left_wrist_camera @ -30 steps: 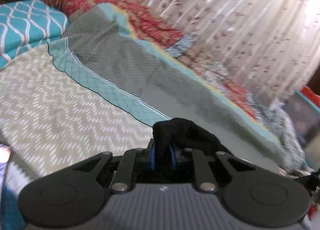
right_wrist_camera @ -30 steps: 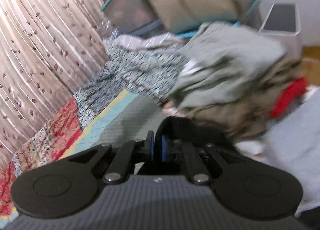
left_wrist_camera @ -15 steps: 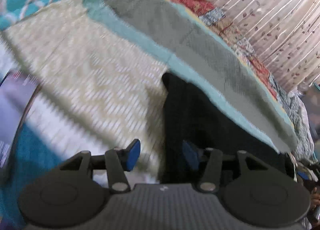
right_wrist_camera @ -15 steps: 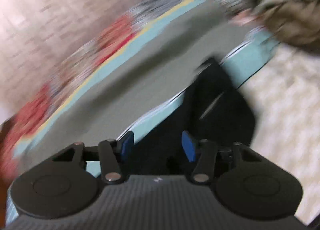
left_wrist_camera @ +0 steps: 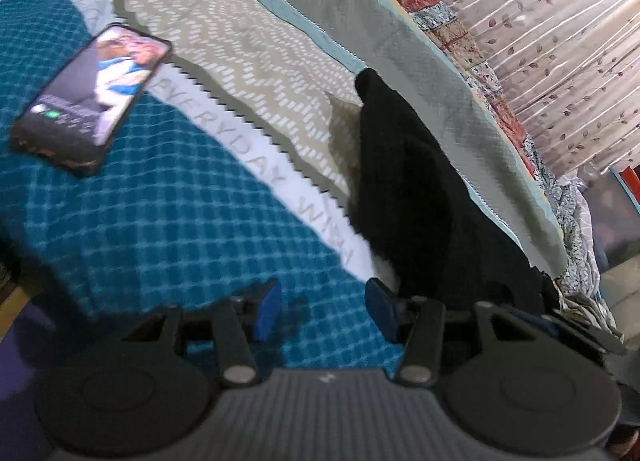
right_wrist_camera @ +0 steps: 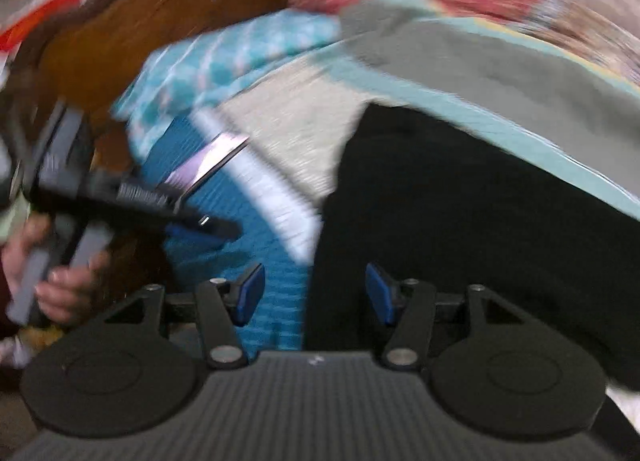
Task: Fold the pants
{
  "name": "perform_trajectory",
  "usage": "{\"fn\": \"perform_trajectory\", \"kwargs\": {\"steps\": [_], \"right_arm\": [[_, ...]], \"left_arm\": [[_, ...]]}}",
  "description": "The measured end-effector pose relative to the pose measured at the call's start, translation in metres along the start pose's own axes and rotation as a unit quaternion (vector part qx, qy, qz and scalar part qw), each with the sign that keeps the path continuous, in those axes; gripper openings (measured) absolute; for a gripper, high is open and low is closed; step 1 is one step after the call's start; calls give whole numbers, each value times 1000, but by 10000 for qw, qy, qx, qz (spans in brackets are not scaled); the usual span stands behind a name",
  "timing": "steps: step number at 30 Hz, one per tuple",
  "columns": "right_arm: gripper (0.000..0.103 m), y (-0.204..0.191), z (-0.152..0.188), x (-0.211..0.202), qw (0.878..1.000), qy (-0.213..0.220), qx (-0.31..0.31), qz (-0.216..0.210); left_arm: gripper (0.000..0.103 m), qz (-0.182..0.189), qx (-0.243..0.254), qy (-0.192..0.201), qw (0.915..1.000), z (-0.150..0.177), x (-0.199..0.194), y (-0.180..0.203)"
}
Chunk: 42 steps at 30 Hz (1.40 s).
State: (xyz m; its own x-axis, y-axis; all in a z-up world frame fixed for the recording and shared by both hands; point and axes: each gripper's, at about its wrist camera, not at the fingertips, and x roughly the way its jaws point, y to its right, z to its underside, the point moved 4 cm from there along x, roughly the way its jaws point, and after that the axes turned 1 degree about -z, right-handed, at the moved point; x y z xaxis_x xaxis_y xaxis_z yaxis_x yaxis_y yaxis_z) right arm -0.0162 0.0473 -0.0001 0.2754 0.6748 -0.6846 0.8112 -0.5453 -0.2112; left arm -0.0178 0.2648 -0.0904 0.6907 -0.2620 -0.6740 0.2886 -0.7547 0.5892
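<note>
Left wrist view: left gripper [left_wrist_camera: 322,307] released, blue pads wide apart, nothing between them; hovers over blue checked cover [left_wrist_camera: 160,221].
Right wrist view: right gripper [right_wrist_camera: 314,293] also released, jaws spread, empty; frame blurred.
Pants location: pants [left_wrist_camera: 416,181] lie on bed, just right of left gripper, stretching away from it toward grey blanket [left_wrist_camera: 400,41]; far end overlaps zigzag cover [left_wrist_camera: 248,49]. In right view pants [right_wrist_camera: 460,221] sit ahead and right of the jaws, near edge running under right finger.
Pants look: black, matte, no visible print; narrow elongated bundle, looks already doubled lengthwise, top edge humped, not flat. Waistband vs hem: cannot tell.
Handling, judged: soft, limp, light; will sag and drape when lifted, no stiffness. Layers may slide apart if only the top one is pinched.
Grip point, judged: pinch through all layers at the near end corners, one gripper each side, then carry to the far end.
Nearby: phone [left_wrist_camera: 92,97] on cover, screen lit, well left of pants.
Other: hand [right_wrist_camera: 52,281] holding left tool, seen in right view.
</note>
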Motion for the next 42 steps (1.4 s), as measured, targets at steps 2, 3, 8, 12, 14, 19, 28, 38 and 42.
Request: {"fn": "perform_trajectory", "kwargs": {"steps": [2, 3, 8, 12, 14, 19, 28, 38, 42], "right_arm": [[59, -3, 1, 21, 9993, -320, -160, 105], [59, 2, 1, 30, 9985, -444, -179, 253], [58, 46, -6, 40, 9919, -338, 85, 1219], [58, 94, -2, 37, 9807, -419, 897, 1684], [58, 94, -3, 34, 9798, -333, 994, 1704], [63, 56, -6, 31, 9855, -94, 29, 1691], [67, 34, 12, 66, 9878, -579, -434, 1378], [11, 176, 20, -11, 8831, 1425, 4441, -510], [12, 211, 64, 25, 8545, 584, 5156, 229]], "left_arm": [[48, -17, -50, 22, 10000, 3, -8, -9], [48, -18, -89, 29, 10000, 3, -11, -13], [48, 64, -314, 99, 9994, 5, -17, -30], [48, 175, -425, 62, 9989, 5, -12, -37], [48, 233, -413, 60, 9989, 7, -10, -37], [52, 294, -375, 62, 9988, 10, -8, -34], [52, 403, -356, 1, 9986, 12, -4, -25], [55, 868, -58, -182, 9960, -5, 22, 19], [60, 993, 220, -333, 9943, -14, 49, 52]]}}
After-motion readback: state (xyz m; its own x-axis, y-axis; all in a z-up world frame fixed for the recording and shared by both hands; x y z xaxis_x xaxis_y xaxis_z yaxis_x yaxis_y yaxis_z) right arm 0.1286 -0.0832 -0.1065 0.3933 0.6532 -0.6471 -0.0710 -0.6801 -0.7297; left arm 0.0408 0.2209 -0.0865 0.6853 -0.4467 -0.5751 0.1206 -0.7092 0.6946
